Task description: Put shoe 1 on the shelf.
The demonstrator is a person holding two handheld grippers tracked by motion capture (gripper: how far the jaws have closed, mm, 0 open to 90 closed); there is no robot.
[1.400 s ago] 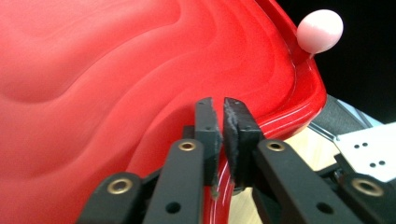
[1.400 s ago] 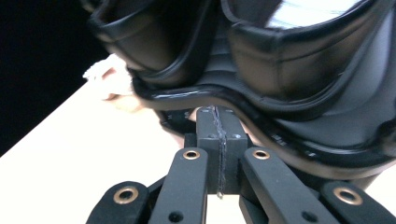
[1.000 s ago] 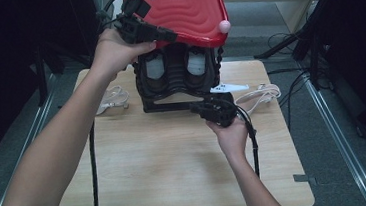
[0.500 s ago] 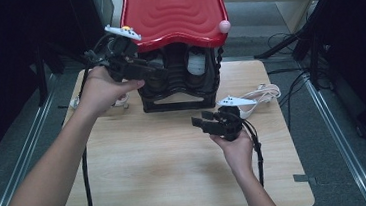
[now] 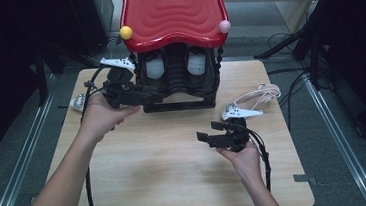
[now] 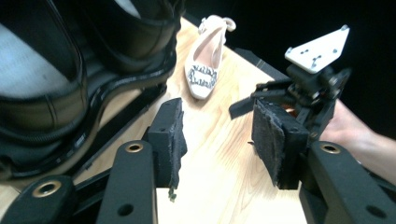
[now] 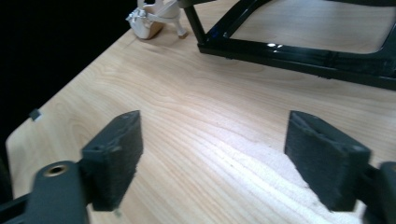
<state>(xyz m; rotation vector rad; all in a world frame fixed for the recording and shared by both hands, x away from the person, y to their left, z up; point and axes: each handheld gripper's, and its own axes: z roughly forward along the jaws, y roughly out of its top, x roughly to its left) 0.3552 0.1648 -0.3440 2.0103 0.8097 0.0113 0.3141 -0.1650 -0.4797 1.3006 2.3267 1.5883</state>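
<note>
Your left tongs (image 5: 156, 96), just widening, hover empty by the shoe rack (image 5: 180, 90); your right tongs (image 5: 204, 132) gape empty over the counter (image 5: 167, 169).

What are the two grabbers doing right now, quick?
Left gripper: open, holding nothing; its jaws have just been opening.
Right gripper: open, holding nothing, bare table between its jaws.

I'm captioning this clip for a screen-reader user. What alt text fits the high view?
Seen from above, a person holds two open, empty grippers over a wooden table: the left gripper by a black shoe rack with a red top, the right gripper lower, near a white sandal. Another pale shoe lies at the table's left edge.
</note>
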